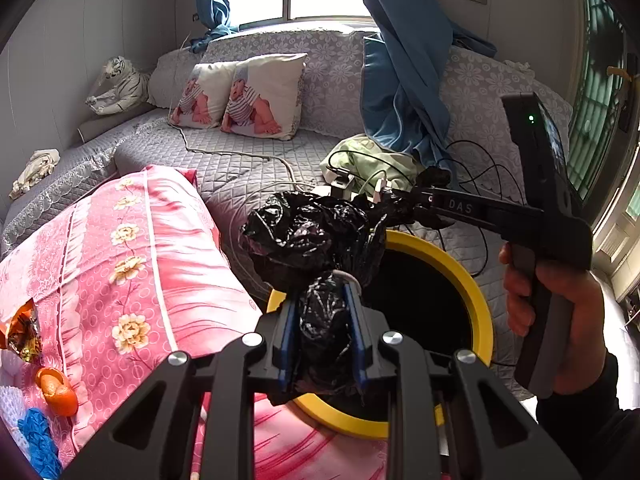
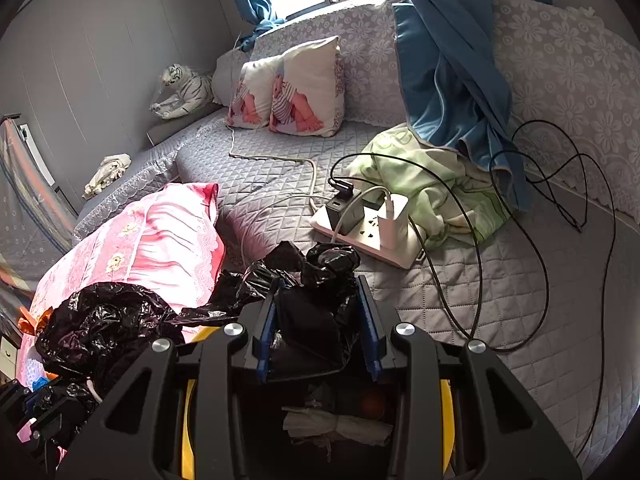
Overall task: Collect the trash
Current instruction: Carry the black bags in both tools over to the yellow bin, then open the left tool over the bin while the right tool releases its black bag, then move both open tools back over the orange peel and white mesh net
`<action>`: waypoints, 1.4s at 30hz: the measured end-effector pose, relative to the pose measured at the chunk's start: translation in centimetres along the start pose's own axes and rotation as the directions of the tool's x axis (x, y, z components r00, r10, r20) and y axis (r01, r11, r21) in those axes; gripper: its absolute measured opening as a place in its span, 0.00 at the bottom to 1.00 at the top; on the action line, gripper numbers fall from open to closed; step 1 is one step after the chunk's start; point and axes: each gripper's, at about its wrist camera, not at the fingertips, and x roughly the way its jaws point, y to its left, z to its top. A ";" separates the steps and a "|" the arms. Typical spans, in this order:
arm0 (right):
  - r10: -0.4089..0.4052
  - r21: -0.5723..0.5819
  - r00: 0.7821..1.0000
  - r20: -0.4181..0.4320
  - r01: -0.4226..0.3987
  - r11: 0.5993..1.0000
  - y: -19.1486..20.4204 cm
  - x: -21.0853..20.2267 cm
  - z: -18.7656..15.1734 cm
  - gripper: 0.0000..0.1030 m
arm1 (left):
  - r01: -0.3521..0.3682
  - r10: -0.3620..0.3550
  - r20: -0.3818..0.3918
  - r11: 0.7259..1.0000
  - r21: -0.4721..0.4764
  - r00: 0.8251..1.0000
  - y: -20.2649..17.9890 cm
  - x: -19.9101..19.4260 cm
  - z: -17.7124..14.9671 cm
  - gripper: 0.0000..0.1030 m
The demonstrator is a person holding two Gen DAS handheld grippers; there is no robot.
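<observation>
A crumpled black trash bag (image 1: pixel 308 236) hangs over a yellow-rimmed bin (image 1: pixel 476 292) that stands on the bed. My left gripper (image 1: pixel 324 312) is shut on one end of the bag. My right gripper (image 1: pixel 404 200) is shut on the other end, stretching it to the right. In the right wrist view the right gripper (image 2: pixel 320 292) holds a bunch of the black bag (image 2: pixel 320 308), and the rest of the bag (image 2: pixel 104 328) trails left. The bin's inside (image 2: pixel 340 420) holds white crumpled paper. An orange peel (image 1: pixel 56 392), a foil wrapper (image 1: pixel 24 336) and a blue item (image 1: pixel 36 436) lie at the lower left.
A pink floral pillow (image 1: pixel 132 264) lies left of the bin. A white power strip (image 2: pixel 372 232) with chargers and black cables (image 2: pixel 520 240) lies on the grey quilt. A green cloth (image 2: pixel 432 188), a blue curtain (image 2: pixel 452 64), two cushions (image 2: pixel 296 92) and a toy tiger (image 2: pixel 180 92) lie behind.
</observation>
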 end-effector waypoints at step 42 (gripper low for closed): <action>0.037 0.015 0.998 -0.054 -0.036 0.999 2.1 1.2 -1.2 0.62 | -0.165 0.171 0.018 0.969 -0.183 0.985 9.1 -4.3 -3.2 0.81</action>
